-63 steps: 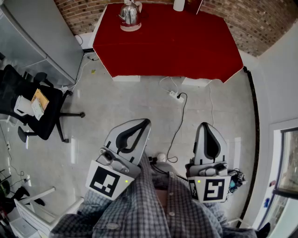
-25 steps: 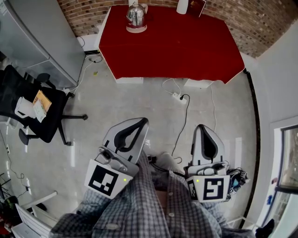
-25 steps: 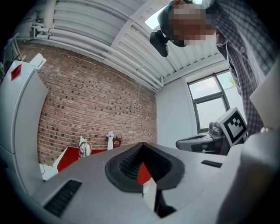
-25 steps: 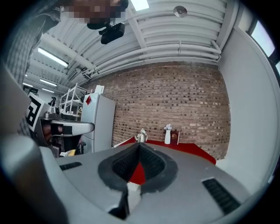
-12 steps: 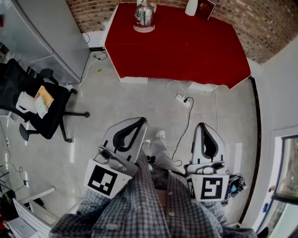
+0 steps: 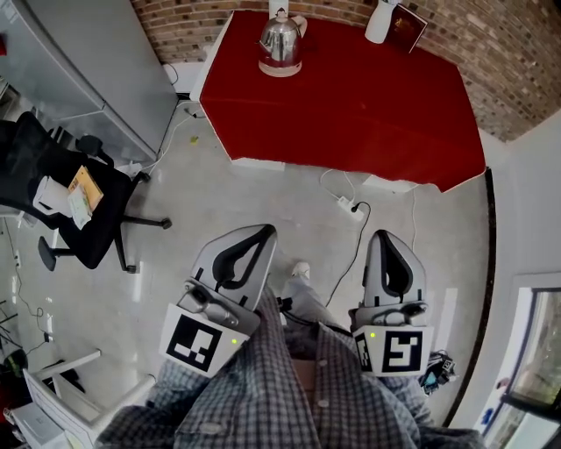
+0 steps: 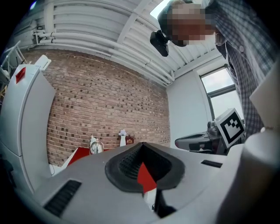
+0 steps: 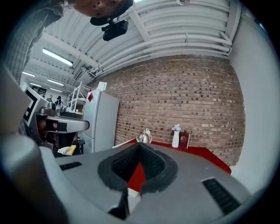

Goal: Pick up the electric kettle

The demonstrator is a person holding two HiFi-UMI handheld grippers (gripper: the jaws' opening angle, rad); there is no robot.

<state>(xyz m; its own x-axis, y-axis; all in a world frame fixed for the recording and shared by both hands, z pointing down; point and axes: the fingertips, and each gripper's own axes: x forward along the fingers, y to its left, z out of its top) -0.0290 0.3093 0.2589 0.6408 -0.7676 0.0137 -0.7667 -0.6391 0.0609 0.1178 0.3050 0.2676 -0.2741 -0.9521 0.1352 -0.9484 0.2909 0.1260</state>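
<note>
A shiny steel electric kettle [image 6: 280,42] stands on its base at the far left of a red table [image 6: 368,105] against a brick wall. It shows small in the left gripper view [image 7: 96,147] and the right gripper view [image 8: 143,138]. My left gripper [image 6: 267,230] and right gripper [image 6: 387,235] are held low in front of my body, over the floor, well short of the table. Both are shut with nothing between the jaws, as both gripper views [image 7: 142,145] [image 8: 139,145] show.
A white vase [image 6: 382,21] and a dark red card [image 6: 408,30] stand at the table's back. A grey fridge [image 6: 79,61] is left of the table, a black office chair [image 6: 70,206] nearer left. A power strip and cables [image 6: 351,207] lie on the floor before the table.
I have walked toward the table: it and the kettle sit lower and larger in the head view. Both grippers keep their place in front of me, still shut.
</note>
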